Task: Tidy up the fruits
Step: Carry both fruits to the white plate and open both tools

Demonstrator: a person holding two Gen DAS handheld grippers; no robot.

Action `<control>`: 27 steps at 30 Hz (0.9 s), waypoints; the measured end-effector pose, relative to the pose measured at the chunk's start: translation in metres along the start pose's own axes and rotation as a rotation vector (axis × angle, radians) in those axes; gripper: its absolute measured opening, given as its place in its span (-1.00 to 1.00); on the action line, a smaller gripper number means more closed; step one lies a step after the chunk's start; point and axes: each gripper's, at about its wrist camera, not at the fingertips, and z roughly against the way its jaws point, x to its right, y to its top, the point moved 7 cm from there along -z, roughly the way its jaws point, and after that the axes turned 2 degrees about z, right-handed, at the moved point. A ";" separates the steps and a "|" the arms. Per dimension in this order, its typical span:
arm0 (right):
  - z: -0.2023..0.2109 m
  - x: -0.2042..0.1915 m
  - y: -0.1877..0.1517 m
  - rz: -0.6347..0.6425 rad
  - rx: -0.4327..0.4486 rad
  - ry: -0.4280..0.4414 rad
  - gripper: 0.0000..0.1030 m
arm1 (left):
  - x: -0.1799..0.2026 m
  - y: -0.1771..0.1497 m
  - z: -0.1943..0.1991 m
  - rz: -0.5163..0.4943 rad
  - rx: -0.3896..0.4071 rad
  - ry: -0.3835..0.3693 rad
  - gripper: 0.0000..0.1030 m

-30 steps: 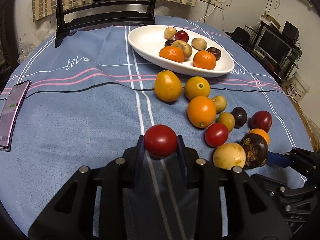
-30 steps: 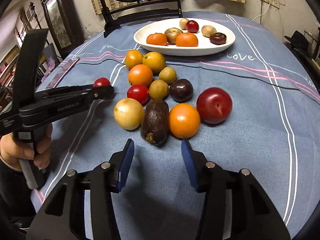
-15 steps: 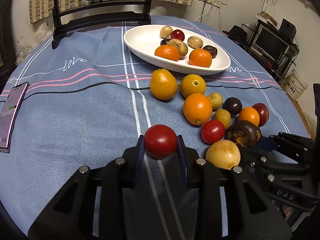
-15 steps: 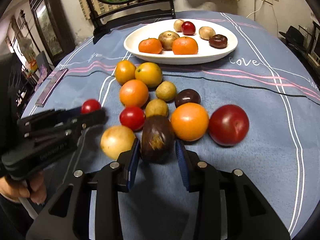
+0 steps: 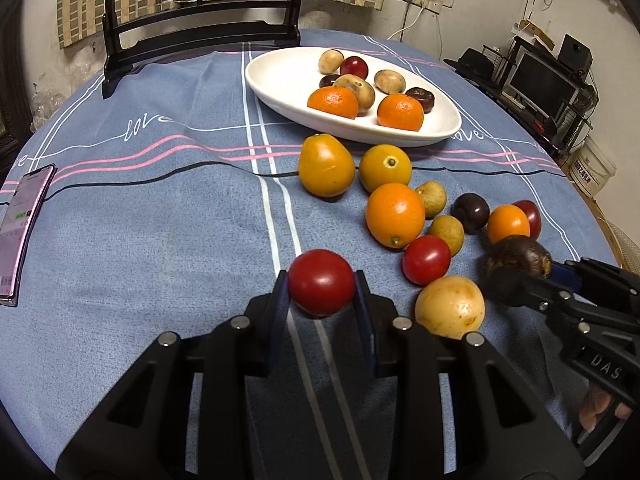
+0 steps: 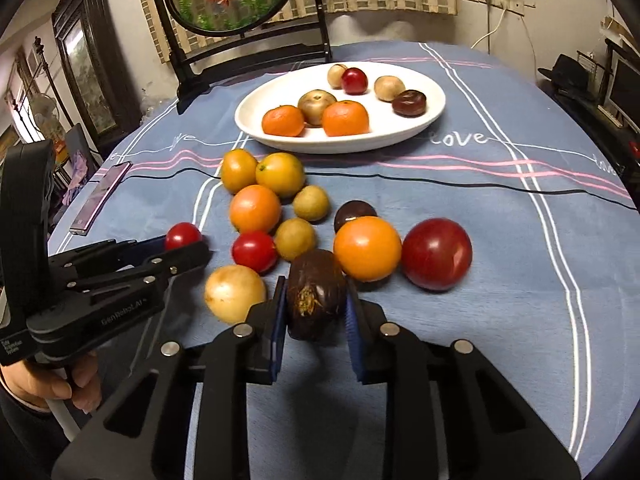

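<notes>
My left gripper [image 5: 321,294] is shut on a red tomato [image 5: 320,280], held just above the blue cloth. In the right wrist view the same tomato [image 6: 182,235] shows at the left gripper's tip. My right gripper [image 6: 316,312] has its jaws closing, and both pads press on a dark wrinkled fruit [image 6: 316,294] at the near edge of the loose pile. Beside it lie a pale yellow fruit [image 6: 234,292], an orange [image 6: 367,248] and a large red plum [image 6: 437,254]. The white oval plate [image 6: 256,120] at the back holds several fruits.
More loose fruits [image 5: 326,166] lie between the plate [image 5: 280,80] and the grippers. A phone [image 5: 20,224] rests at the table's left edge. A dark wooden stand [image 5: 200,28] rises behind the plate. A person's hand [image 6: 44,388] grips the left handle.
The right gripper moved forward over the dark wrinkled fruit and its jaws came together on it. The left gripper stayed put with the tomato in it.
</notes>
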 end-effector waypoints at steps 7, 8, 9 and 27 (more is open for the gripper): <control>0.024 0.004 -0.004 -0.002 0.035 0.036 -0.49 | 0.001 0.000 0.002 0.011 0.000 -0.011 -0.38; 0.030 0.007 -0.002 -0.010 0.049 0.042 -0.49 | 0.002 0.001 0.004 0.009 0.003 -0.014 -0.38; 0.035 0.010 -0.001 -0.013 0.063 0.043 -0.49 | 0.003 0.002 0.007 0.006 0.008 -0.017 -0.38; 0.039 0.030 0.102 0.052 0.230 -0.009 -0.48 | 0.021 0.119 0.010 -0.021 0.096 0.016 -0.38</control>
